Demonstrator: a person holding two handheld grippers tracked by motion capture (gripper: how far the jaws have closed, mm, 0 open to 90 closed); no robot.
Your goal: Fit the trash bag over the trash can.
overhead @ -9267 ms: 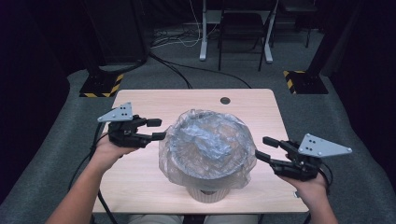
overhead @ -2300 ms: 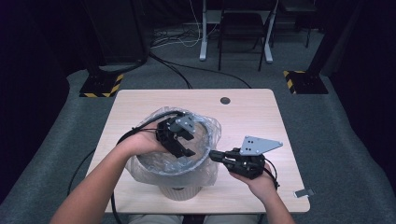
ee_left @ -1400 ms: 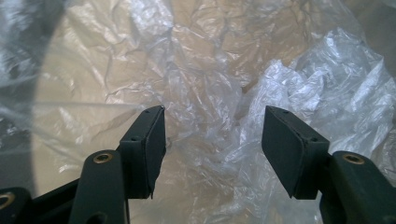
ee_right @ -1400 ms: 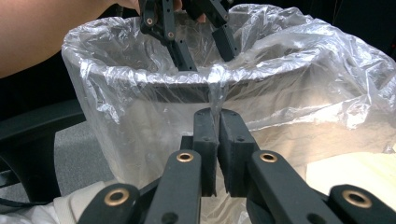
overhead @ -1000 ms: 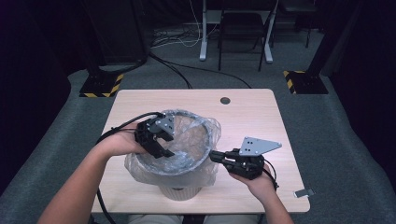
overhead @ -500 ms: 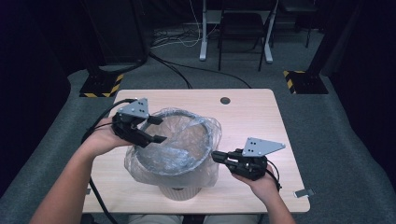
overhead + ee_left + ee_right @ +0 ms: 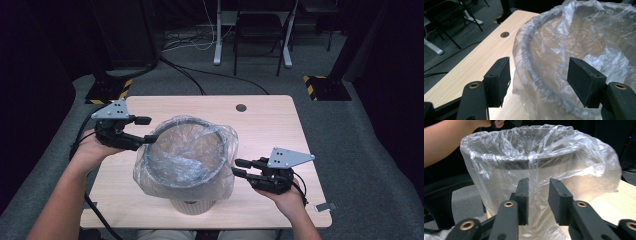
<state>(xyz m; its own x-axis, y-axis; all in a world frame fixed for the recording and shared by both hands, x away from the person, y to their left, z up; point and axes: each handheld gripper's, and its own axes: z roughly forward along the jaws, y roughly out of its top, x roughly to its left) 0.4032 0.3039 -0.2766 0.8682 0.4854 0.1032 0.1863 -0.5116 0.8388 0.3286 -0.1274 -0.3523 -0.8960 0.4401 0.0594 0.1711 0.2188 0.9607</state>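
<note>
A round grey bin (image 7: pixel 192 204) lined with a clear plastic bag (image 7: pixel 187 150) stands at the middle of the wooden table (image 7: pixel 280 125). The bag's edge is folded down over the rim (image 7: pixel 536 80). My left gripper (image 7: pixel 146 130) sits at the bin's left rim, its jaws wide and just opening further; in the left gripper view (image 7: pixel 540 82) nothing is pinched. My right gripper (image 7: pixel 236 167) is at the bin's right side, jaws just opened. A pleat of bag film (image 7: pixel 534 177) shows in the gap of the right gripper (image 7: pixel 538 195), and the pads do not press on it.
A round cable hole (image 7: pixel 241 107) lies near the table's far edge. A small grey tag (image 7: pixel 325 206) sticks out at the near right corner. Beyond the table are chair and desk legs (image 7: pixel 250 45), floor cables, and yellow-black striped stand bases (image 7: pixel 320 87).
My left gripper has come out of the bin's mouth and moved left to the rim's outside. The right gripper's jaws have parted and it has drawn slightly right of the bag.
</note>
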